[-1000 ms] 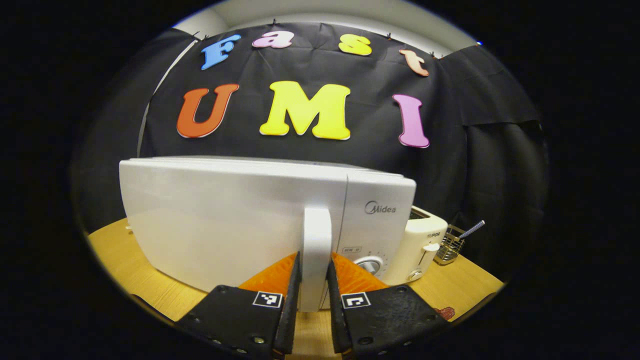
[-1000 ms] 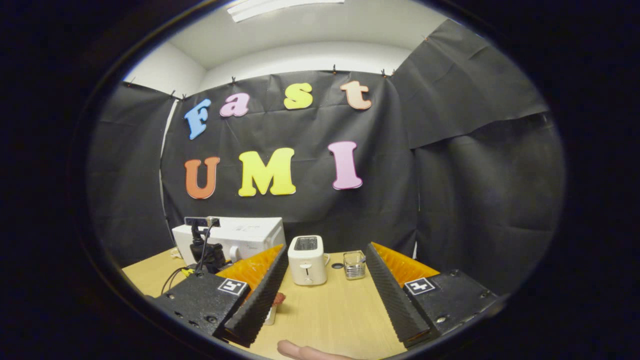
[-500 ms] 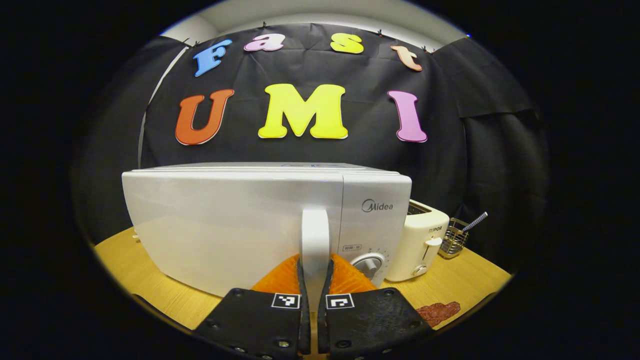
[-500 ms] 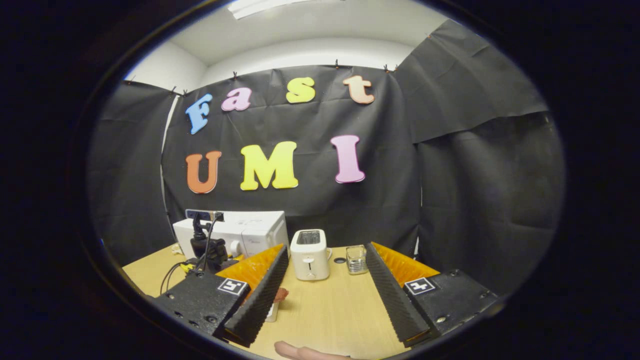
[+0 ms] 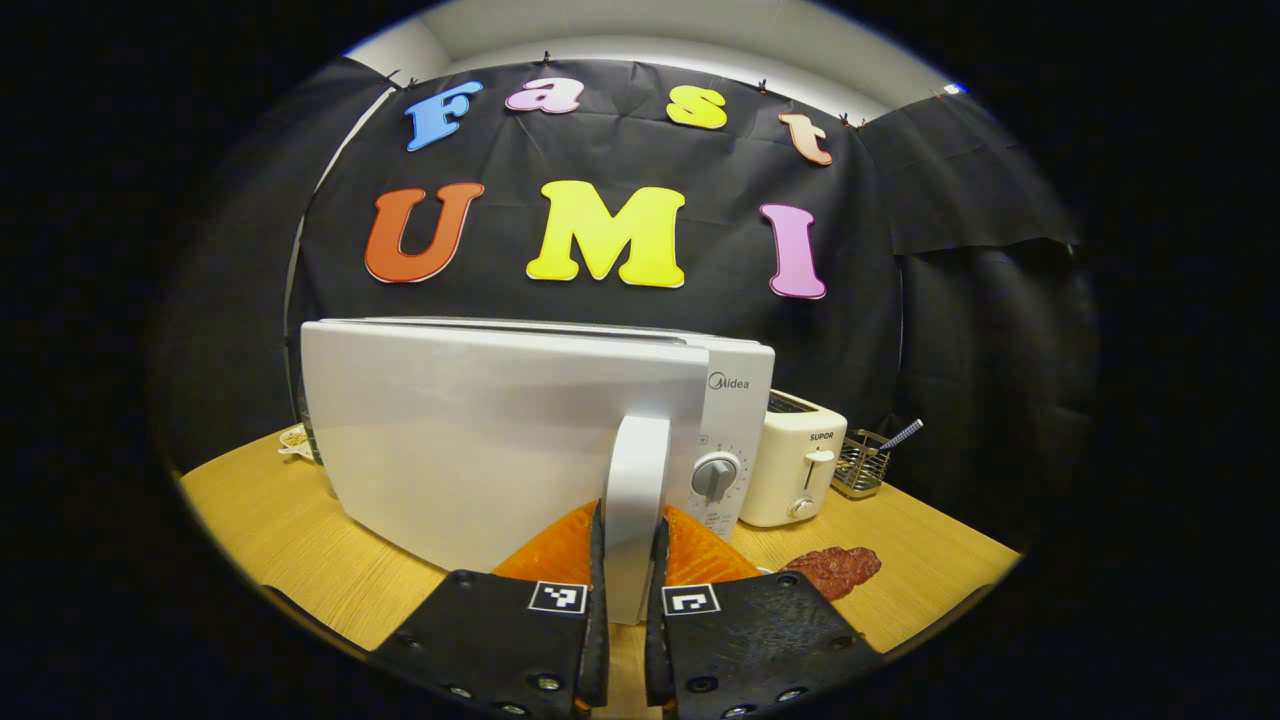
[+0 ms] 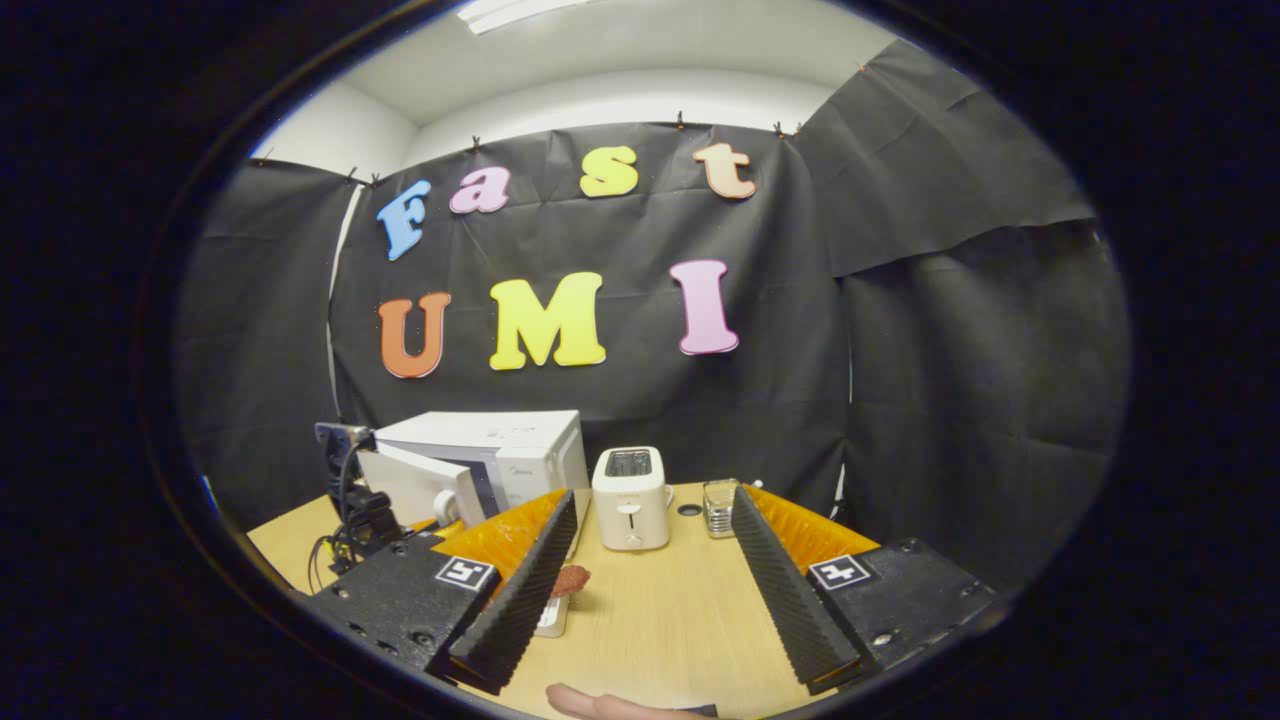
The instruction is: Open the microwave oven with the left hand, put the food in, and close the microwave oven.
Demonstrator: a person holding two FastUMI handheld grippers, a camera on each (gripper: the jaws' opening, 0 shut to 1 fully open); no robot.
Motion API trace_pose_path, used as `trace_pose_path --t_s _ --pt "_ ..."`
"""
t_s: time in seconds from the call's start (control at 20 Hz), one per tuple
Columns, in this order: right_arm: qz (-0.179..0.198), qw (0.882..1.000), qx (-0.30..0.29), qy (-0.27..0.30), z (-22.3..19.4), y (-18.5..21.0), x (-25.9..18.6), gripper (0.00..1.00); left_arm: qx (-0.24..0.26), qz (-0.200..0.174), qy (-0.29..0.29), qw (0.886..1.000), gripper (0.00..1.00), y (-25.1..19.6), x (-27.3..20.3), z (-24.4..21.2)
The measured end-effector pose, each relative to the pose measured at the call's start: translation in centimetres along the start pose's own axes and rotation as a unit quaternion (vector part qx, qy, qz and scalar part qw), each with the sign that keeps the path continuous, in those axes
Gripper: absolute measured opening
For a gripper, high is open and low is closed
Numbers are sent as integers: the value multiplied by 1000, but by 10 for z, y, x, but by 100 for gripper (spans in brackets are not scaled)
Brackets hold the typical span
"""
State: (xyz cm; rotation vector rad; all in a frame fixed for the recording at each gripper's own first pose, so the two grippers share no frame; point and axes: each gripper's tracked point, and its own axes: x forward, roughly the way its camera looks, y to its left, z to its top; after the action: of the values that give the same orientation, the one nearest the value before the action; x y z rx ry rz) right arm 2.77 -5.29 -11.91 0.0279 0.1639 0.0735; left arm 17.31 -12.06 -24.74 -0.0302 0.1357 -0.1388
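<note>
The white microwave (image 5: 500,440) stands on the wooden table, its door swung partly out from the body. My left gripper (image 5: 628,525) is shut on the door's upright white handle (image 5: 637,470), one finger on each side. A flat reddish-brown piece of food (image 5: 835,567) lies on the table to the right of the handle. In the right gripper view the microwave (image 6: 510,445) shows with its door (image 6: 415,485) ajar, and the food (image 6: 572,578) rests beside my left finger. My right gripper (image 6: 655,505) hangs open above the table, holding nothing.
A cream toaster (image 5: 800,460) stands right of the microwave, with a wire basket (image 5: 860,472) holding a utensil beyond it. A glass (image 6: 718,507) sits near the toaster (image 6: 631,497). A small dish (image 5: 295,438) lies behind the microwave's left side. A person's fingertip (image 6: 590,702) shows at the bottom edge.
My left gripper went from open around the handle to shut on it, then drew the door out, so it now stands ajar. The right gripper stayed open, drifting slightly.
</note>
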Motion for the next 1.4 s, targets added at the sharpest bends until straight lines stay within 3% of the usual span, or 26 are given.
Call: trace_pose_path --t_s 0.1,0.15,0.2,0.3,0.55,0.6,0.65,0.7,0.75,0.85,0.9,1.05,1.4 --pt "4 1000 -4 1 -1 9 -6 99 13 8 -7 1000 19 14 -32 0" --pt "7 1000 -4 1 -1 13 -9 92 12 12 -9 1000 18 21 -48 -1" --pt "11 1000 -5 1 -2 18 -13 99 7 11 -14 1000 23 30 -61 -1" --pt "17 1000 -8 -2 -2 26 -20 99 -10 8 -18 1000 23 45 -90 0" --pt "38 999 -18 -3 -4 57 -34 99 5 26 -28 999 49 102 -157 -1" --pt "42 999 -22 -4 -6 64 -36 99 5 31 -23 999 50 116 -169 -6" --pt "45 999 -26 -4 -6 70 -37 99 7 39 -17 999 68 130 -179 -9" --pt "51 998 -29 -6 -7 76 -40 99 10 55 -19 998 65 150 -186 -10" --pt "55 998 -33 -6 -7 82 -41 99 7 65 -7 998 90 169 -193 -17" --pt "62 997 -41 -5 -11 93 -39 99 -16 78 4 997 89 192 -210 -23" --pt "66 997 -46 -1 -15 99 -38 99 -16 92 3 996 97 206 -215 -21" --pt "76 995 -70 11 -26 110 -30 99 -3 125 4 992 93 226 -241 -18" --pt "78 991 -97 54 -41 99 25 99 17 124 -21 992 94 200 -271 39"
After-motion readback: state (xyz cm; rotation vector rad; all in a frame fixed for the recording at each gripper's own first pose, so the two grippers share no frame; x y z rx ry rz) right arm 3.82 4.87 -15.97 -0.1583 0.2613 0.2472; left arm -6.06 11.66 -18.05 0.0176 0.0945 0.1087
